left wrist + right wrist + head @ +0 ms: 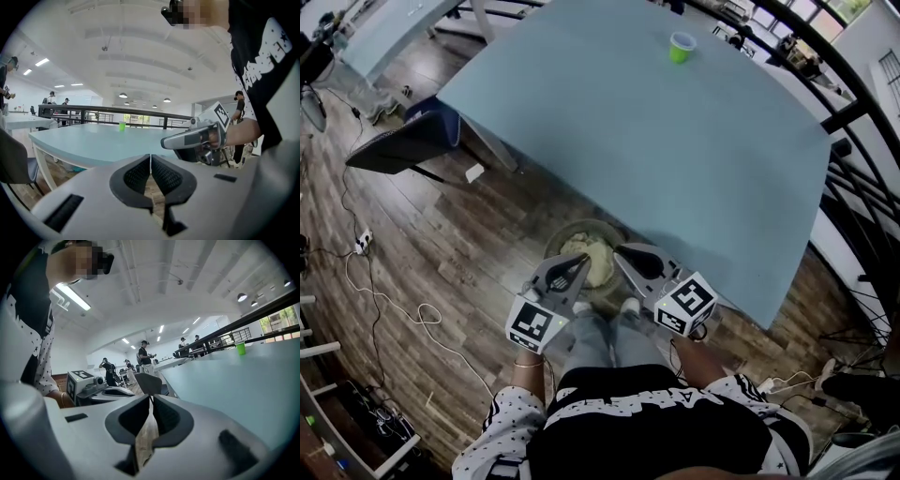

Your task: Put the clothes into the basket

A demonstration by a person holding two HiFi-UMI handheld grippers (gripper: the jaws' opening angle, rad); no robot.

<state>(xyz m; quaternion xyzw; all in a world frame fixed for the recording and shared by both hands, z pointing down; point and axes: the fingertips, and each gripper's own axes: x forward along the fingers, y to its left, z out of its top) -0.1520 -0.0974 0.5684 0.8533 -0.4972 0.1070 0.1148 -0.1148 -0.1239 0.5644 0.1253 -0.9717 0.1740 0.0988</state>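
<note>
Clothes (pixel 589 260), pale and bundled, lie in the round basket (pixel 560 234) on the wooden floor (pixel 441 234), right in front of my shoes (pixel 581 307). I hold both tools above and just on my side of that basket, tips pointing forward over it. My left hand-held gripper (pixel 150 158) has its jaws pressed together, black pads meeting along one thin line, with nothing caught between them. My right hand-held gripper (pixel 151 400) is the same: its pads are together at the tips and grip nothing, and only floorboards show through the narrow slot lower down. The two sit side by side, close but apart, neither touching the clothes or the basket.

Just beyond the basket starts the near edge of the big light-blue table (pixel 656 131). A white cable (pixel 389 298) trails over the boards to my left. A dark chair (pixel 398 142) stands farther off by the table's left corner. Toward the table's far side is a small green cup (pixel 682 46), upright and alone.
</note>
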